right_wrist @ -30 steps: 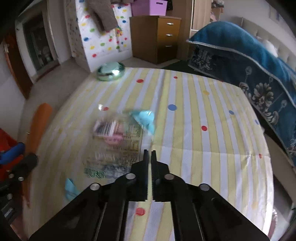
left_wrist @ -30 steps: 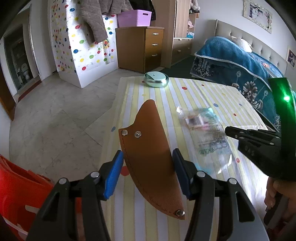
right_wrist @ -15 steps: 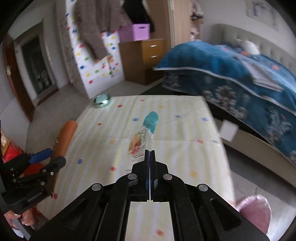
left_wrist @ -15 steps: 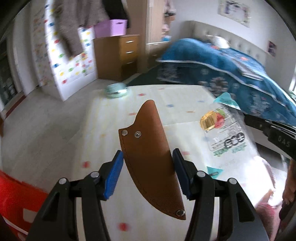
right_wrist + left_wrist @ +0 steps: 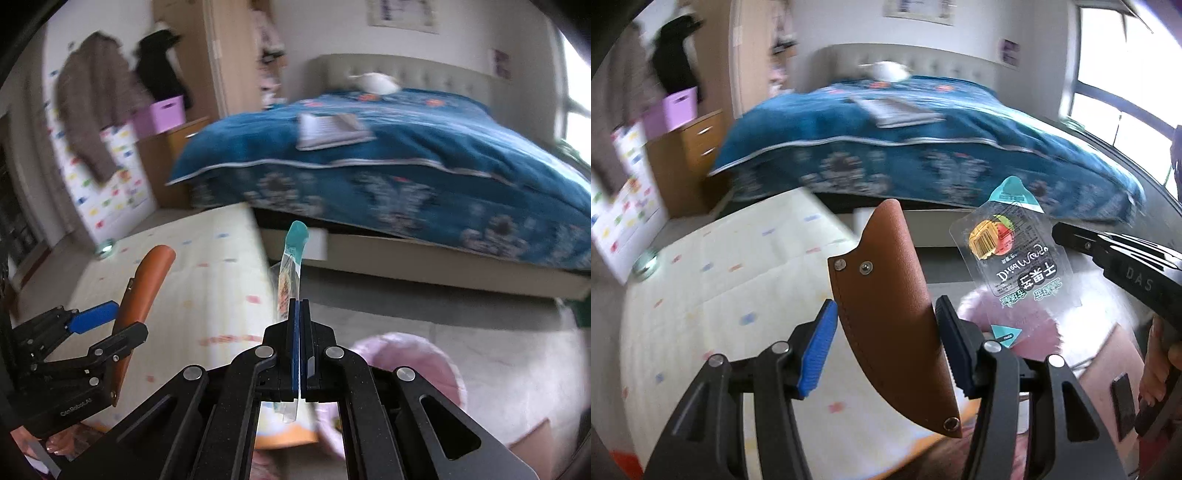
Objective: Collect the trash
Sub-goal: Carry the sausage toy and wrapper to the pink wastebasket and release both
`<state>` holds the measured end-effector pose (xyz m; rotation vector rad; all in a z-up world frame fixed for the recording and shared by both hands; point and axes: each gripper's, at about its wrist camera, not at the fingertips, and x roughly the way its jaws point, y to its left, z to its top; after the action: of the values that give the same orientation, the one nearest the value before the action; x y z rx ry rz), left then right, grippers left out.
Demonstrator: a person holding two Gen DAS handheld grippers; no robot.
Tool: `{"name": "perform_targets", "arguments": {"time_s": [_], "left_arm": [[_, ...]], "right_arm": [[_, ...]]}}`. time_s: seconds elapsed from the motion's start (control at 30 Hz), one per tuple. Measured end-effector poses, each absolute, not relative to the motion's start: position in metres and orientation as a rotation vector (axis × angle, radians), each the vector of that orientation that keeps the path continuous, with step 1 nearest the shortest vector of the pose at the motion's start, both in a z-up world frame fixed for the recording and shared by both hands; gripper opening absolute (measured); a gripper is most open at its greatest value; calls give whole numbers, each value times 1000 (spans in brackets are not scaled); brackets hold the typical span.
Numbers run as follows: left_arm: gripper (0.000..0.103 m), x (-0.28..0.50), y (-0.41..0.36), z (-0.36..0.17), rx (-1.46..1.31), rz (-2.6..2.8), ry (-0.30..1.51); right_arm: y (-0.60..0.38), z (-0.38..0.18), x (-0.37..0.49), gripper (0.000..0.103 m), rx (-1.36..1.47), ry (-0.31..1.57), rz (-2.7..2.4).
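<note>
on the far left of my left view sits the table (image 5: pixel 713 280), its striped, dotted cloth blurred, with a small round tin (image 5: pixel 646 260) at its far edge. nothing else shows on it from here.

next along, my left gripper (image 5: pixel 886 349) has its blue pads (image 5: pixel 818 349) clamped on a brown leather sheath (image 5: pixel 890 306), tip pointing up and away, riveted corner hanging low toward me. in the right view that sheath (image 5: pixel 142 288) stands to the left of my other tool, well apart from it.

further right, my right gripper (image 5: pixel 298 339) has its fingers pressed together on a clear wrapper (image 5: pixel 1015 258), pinched at its lower edge. the wrapper's long axis runs straight out along the fingers, teal tip (image 5: pixel 297 234) farthest from me; in the right view i see it edge-on (image 5: pixel 290 280), thin as a blade.

the relation that matters: a pink bin (image 5: pixel 413 363) lies below and just right of the right gripper's fingers, with the wrapper in the air above its near-left rim. i judge the right hand is the nearer one, so the wrapper should go in first, once it's over the opening. whether the sheath counts as trash i can't tell.
</note>
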<state>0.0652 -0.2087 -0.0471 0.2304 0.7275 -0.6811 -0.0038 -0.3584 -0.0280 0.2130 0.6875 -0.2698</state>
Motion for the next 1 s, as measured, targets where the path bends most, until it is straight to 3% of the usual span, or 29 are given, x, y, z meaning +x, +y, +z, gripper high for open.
{"name": "perform_targets", "arguments": {"time_s": [0.33, 0.6, 0.67, 0.7, 0.8, 0.97, 1.0], "left_arm": [[54, 27, -324, -65, 330, -891, 720], [55, 25, -361, -87, 360, -944, 766], [61, 26, -368, -91, 369, -948, 778], [68, 27, -369, -92, 368, -950, 784], [70, 29, -368, -93, 360, -942, 781], [73, 33, -347, -87, 348, -897, 767], [74, 34, -340, -85, 345, -883, 764]], "right_arm": [[-448, -54, -56, 0, 274, 734, -438], [-487, -78, -71, 0, 340, 770, -449], [-497, -84, -74, 2, 375, 777, -452], [-497, -85, -73, 4, 378, 777, -454], [-496, -85, -79, 17, 385, 768, -463], [-484, -77, -93, 26, 396, 757, -450], [-483, -77, -90, 32, 396, 758, -446]]}}
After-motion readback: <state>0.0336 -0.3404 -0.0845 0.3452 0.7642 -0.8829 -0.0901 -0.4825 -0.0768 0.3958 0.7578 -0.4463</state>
